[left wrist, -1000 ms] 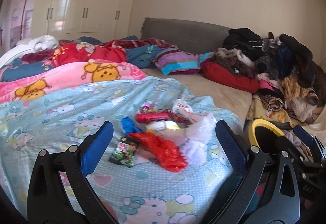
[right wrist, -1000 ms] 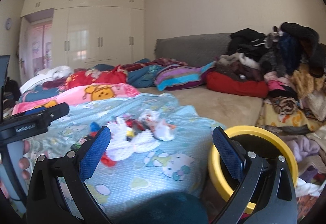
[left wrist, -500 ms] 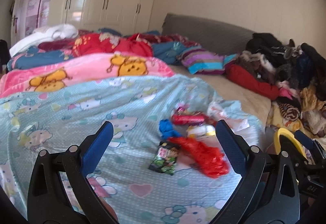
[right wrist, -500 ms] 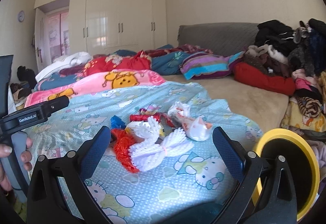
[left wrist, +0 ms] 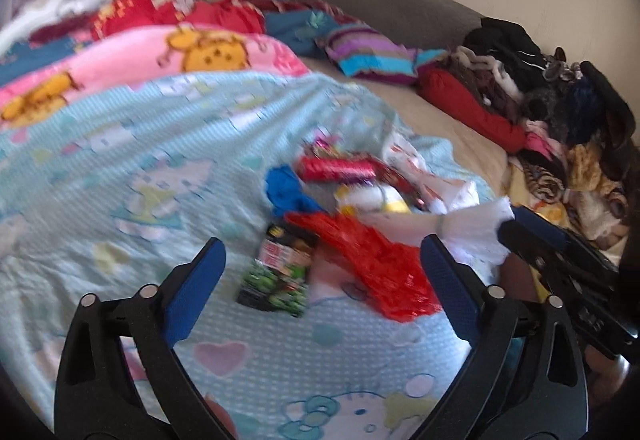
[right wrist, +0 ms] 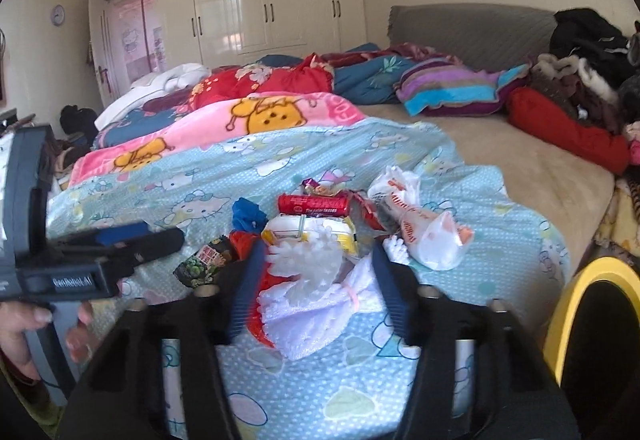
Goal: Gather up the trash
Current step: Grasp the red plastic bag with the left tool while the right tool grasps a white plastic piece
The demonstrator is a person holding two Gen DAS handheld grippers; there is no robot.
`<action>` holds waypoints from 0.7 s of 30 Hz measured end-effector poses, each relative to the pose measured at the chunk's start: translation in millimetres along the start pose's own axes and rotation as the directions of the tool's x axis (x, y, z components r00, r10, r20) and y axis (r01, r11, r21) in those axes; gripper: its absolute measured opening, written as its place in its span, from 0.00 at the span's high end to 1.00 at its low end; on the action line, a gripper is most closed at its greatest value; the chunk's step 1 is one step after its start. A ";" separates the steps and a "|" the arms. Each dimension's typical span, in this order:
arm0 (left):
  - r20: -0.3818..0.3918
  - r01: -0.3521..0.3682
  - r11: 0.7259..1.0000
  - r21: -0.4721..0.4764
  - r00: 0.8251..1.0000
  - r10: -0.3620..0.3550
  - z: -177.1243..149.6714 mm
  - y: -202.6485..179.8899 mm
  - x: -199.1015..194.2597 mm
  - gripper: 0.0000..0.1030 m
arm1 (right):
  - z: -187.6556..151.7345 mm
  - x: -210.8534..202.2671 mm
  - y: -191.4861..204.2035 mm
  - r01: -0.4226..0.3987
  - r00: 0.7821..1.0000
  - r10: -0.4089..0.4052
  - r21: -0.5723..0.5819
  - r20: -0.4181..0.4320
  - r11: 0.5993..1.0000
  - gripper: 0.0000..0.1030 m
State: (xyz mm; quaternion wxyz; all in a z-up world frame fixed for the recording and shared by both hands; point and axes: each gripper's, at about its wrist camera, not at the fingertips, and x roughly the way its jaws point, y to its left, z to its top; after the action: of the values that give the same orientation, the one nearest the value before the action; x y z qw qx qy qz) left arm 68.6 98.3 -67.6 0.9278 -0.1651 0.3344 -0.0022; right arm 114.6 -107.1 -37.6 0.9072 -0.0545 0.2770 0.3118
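Observation:
A heap of trash lies on the light-blue Hello Kitty blanket (left wrist: 120, 176): a white foam net wrapper (right wrist: 316, 284), a red plastic bag (left wrist: 380, 264), a green snack packet (left wrist: 280, 272), a red tube wrapper (right wrist: 314, 203), a blue scrap (right wrist: 248, 214), a white printed bag (right wrist: 424, 228). My right gripper (right wrist: 320, 280) has its jaws half closed around the white foam wrapper, pads at its sides. My left gripper (left wrist: 324, 276) is open above the green packet and red bag, holding nothing.
A yellow-rimmed bin (right wrist: 592, 324) stands at the bed's right edge. Folded quilts (right wrist: 256, 120) and a striped pillow (right wrist: 452, 88) lie further up the bed. A clothes pile (left wrist: 560, 108) fills the right side. White wardrobes (right wrist: 272, 0) line the far wall.
Both grippers moved forward and down toward the trash heap. The right gripper's jaws narrowed from wide open to around the white foam wrapper. The left gripper stayed open.

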 end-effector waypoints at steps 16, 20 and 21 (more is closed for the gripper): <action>-0.230 0.176 0.959 -0.220 0.946 -0.226 -14.5 -13.9 67.6 0.52 | 4.6 0.2 -29.8 -0.096 0.995 0.096 0.109 0.009 0.989 0.86; -0.232 0.173 0.962 -0.209 0.947 -0.221 -19.6 -16.0 65.5 0.77 | 6.2 -2.8 -27.4 -0.103 0.995 0.101 0.099 0.025 0.990 0.87; -0.218 0.173 0.965 -0.198 0.952 -0.215 -19.5 -17.3 61.5 0.78 | 7.3 -4.7 -27.0 -0.107 0.994 0.104 0.098 0.034 0.989 0.87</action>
State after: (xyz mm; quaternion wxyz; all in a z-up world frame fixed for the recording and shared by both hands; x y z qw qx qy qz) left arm 106.1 69.0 -114.5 0.8580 -0.2773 0.4242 -0.0837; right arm 131.0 -129.2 -31.0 0.8950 0.0103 0.2816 0.3459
